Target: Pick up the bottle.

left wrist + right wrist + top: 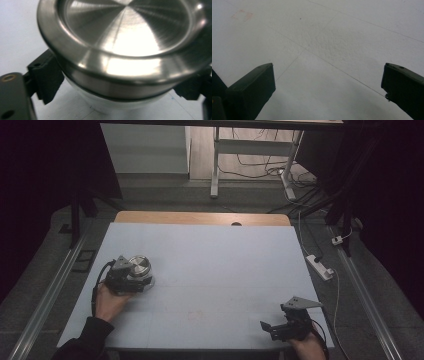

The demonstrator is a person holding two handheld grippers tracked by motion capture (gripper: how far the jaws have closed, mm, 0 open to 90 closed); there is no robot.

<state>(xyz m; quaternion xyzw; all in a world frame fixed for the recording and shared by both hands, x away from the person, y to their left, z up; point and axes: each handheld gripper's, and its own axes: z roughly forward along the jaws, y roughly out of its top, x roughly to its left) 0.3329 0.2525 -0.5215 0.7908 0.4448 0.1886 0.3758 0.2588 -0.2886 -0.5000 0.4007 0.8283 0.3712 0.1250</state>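
A round jar with a brushed steel lid and a white body stands at the left of the pale table mat. My left gripper comes at it from the near side. In the left gripper view the lid looms large, and the black pads sit against both sides of the white body just under the lid's rim, so the left gripper is shut on the jar. My right gripper rests near the front right corner. Its jaws stand wide apart over bare mat, and the right gripper is open.
A strip of wooden tabletop shows beyond the mat's far edge. On the floor to the right lie a white power strip and cables. White desk legs stand behind the table. A faint pinkish mark stains the mat.
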